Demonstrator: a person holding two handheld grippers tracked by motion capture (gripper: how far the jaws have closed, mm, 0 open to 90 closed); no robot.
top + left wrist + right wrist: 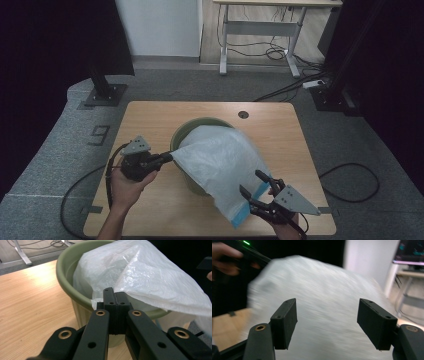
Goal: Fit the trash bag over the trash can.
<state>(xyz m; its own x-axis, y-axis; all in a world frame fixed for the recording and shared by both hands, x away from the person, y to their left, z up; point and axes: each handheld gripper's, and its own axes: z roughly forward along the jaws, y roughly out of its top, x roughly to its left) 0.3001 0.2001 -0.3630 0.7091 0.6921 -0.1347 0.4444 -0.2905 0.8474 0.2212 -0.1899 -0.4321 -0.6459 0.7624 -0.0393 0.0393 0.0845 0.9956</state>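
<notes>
Pinching the white bag (150,277) are the left fingers (115,301); right fingers (287,322) spread beside it.

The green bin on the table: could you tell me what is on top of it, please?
A white plastic bag drapes over the green bin, and the left gripper pinches its edge at the rim. The bag covers whatever is inside.

The high view is dim, with dark, murky sides and the brightest patch on the far wall; the table (150,120) looks evenly lit without strong shadows. The left gripper view is sharp, with soft sheen on the plastic bag (150,277). The right gripper view is smeared by motion blur.
</notes>
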